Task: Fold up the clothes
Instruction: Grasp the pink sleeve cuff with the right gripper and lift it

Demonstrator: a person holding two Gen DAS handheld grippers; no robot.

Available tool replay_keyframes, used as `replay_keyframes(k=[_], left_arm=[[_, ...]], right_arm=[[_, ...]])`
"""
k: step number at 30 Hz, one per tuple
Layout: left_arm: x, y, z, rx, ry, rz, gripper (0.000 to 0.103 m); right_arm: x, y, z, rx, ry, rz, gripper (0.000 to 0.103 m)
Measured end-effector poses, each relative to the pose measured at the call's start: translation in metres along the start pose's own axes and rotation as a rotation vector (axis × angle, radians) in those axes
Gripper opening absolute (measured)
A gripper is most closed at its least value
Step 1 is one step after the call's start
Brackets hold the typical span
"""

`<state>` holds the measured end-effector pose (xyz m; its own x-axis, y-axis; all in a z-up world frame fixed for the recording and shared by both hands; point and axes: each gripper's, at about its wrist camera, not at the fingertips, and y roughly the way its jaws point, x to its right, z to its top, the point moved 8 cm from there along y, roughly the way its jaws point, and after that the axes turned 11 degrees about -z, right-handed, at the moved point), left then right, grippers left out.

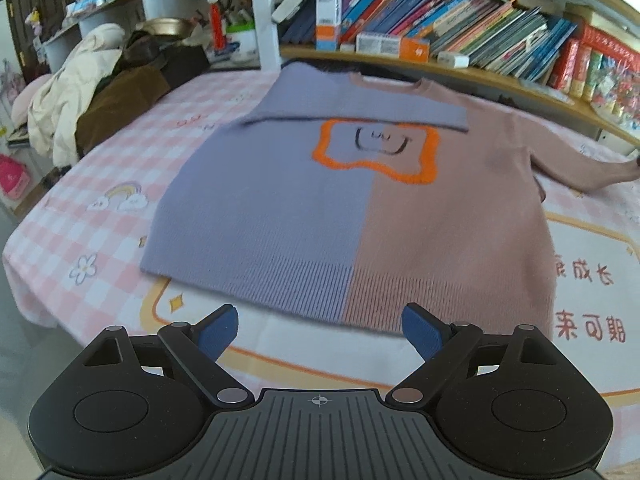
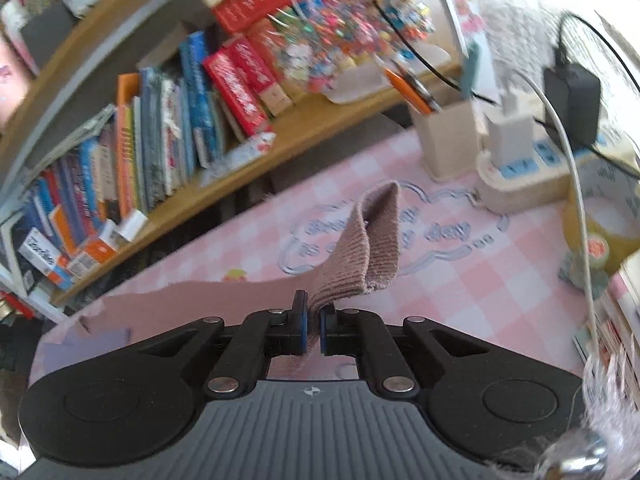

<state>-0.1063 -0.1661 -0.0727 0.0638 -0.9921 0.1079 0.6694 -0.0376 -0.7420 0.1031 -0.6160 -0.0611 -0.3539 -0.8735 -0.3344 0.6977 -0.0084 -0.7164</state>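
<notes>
knit sweater (image 1: 352, 208) spread flat, front up, on pink-checked bed cover (image 1: 80, 208). two-tone: lilac half on view's left, dusty pink half on view's right, split straight down the middle. orange wavy frame w/ a drawn smiley face (image 1: 378, 150) on chest. ribbed hem nearest the camera. lilac sleeve (image 1: 352, 106) already folded across the chest, lying over top edge of the orange frame. pink sleeve (image 1: 580, 160) stretched out to the right, far end lifting off the cover at frame edge.

seen from right wrist: ribbed pink cuff (image 2: 370, 248) sticking up and forward, folded over on itself, raised above the cover. right gripper (image 2: 314, 326) pinched tight on that cuff, blue pads pressed to the fabric w/ only the knit between them.

left gripper (image 1: 320, 330) spread wide, nothing between the blue pads (image 1: 218, 332), hanging just short of the hem, not touching sweater.

beyond: wooden shelf of books (image 1: 460, 28) along far side of bed, pile of cream & brown clothes (image 1: 92, 96) at far left. near the cuff: pen holder (image 2: 448, 140), power strip w/ chargers (image 2: 528, 160), roll of tape (image 2: 604, 224).
</notes>
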Motion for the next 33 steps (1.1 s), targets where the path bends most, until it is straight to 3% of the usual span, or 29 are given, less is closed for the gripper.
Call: replay_keyframes(k=[8,18,25,33], left_arm=[[-0.004,0.007,0.013,0.03,0.033,-0.062,0.091],[-0.038,0.006,0.046,0.108,0.142,-0.172,0.091],[-0.087,0.0,0.064,0.143,0.173,-0.174,0.091],[-0.154,-0.005,0.069,0.147,0.129,-0.135,0.091]], right_arm=[[-0.053,-0.025,0.003,0.041,-0.066,0.055,0.005],[-0.143,-0.049,-0.002,0.106,-0.107,0.096,0.005],[-0.233,-0.046,-0.02,0.126,-0.141,0.143,0.005],[-0.329,-0.018,-0.05,0.101,-0.158,0.164,0.005]])
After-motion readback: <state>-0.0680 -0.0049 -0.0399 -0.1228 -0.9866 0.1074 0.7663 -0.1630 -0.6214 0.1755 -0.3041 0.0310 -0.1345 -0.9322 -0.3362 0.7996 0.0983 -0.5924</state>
